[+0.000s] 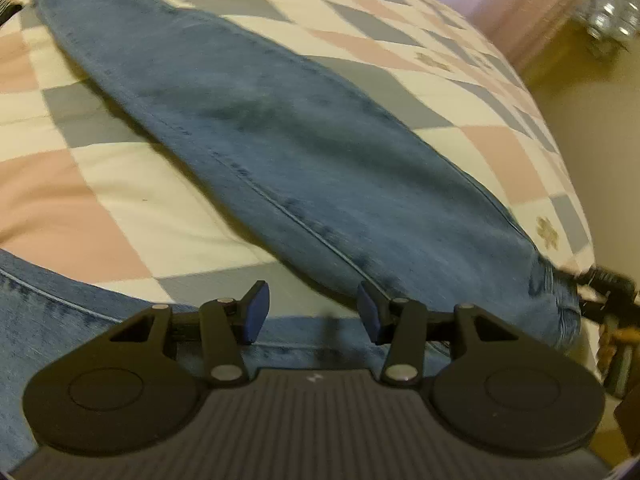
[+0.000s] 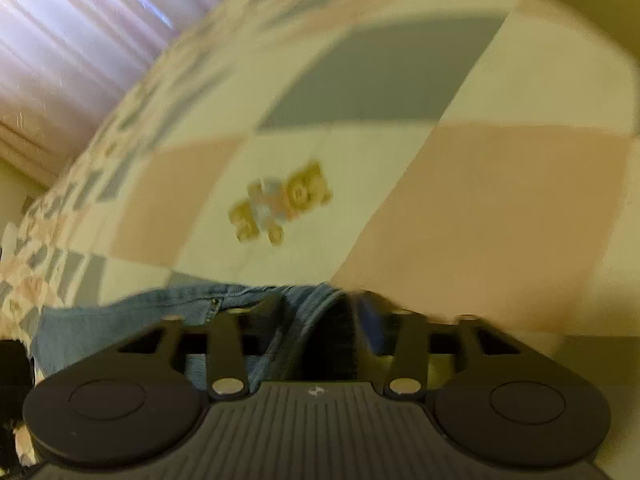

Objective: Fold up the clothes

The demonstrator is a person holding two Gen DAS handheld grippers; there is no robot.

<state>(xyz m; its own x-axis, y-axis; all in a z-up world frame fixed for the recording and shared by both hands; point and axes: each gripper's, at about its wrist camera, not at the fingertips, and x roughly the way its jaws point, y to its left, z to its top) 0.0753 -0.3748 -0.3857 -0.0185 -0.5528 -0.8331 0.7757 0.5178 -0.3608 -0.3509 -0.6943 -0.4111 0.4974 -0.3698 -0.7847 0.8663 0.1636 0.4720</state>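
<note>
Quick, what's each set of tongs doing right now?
Left tongs: open, empty, over the jeans.
Right tongs: shut on jeans.

Warm, yellowish indoor light is seen in both views. Soft shadow is cast along the near edge of the blue denim jeans [image 1: 280,136] on the pink, grey and cream checked quilt [image 1: 120,200]. Strong motion blur is shown in the right wrist view; fisheye bending and dark corners are present throughout.
</note>
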